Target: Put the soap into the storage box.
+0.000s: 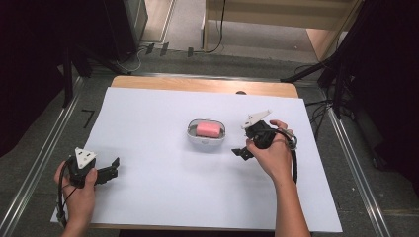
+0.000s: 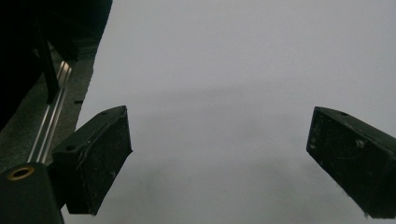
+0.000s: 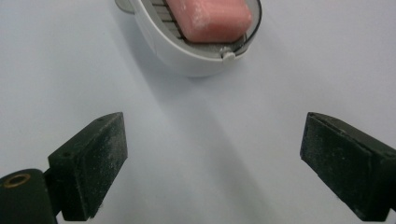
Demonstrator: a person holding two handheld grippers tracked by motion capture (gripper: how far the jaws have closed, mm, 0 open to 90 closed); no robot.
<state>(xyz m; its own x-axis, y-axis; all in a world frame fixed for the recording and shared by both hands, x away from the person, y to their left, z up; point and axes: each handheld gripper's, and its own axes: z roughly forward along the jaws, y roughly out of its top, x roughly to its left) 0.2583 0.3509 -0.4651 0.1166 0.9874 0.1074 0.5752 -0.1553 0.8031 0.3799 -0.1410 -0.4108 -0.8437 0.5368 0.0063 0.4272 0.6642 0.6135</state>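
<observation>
My bench [image 1: 148, 207] is covered by a white sheet, and near its middle sits the dish [image 1: 206, 134], a small white oval tray with a slatted floor, lying flat and upright. In it rests the soap [image 1: 209, 129], a pink bar that fills most of the dish and lies level on the slats. My right tongs [image 1: 243, 152] hover just to the right of the dish, apart from it, with the jaws spread wide and nothing between them; in the right gripper view the dish [image 3: 187, 51] and soap [image 3: 210, 18] lie straight ahead of the jaws, near but not yet between them. My left tongs [image 1: 114, 168] rest low at the near left of the sheet, well apart from the dish, jaws also wide and empty, facing bare sheet. I judge I am in the approach: the right hand is lined up on the dish and no grasp is made. The next move, as I see it, calls for easing the right tongs forward until the jaws straddle either the bar or the dish rim, then closing gently, since soap may slip and the light dish could skid on the smooth sheet if nudged.
</observation>
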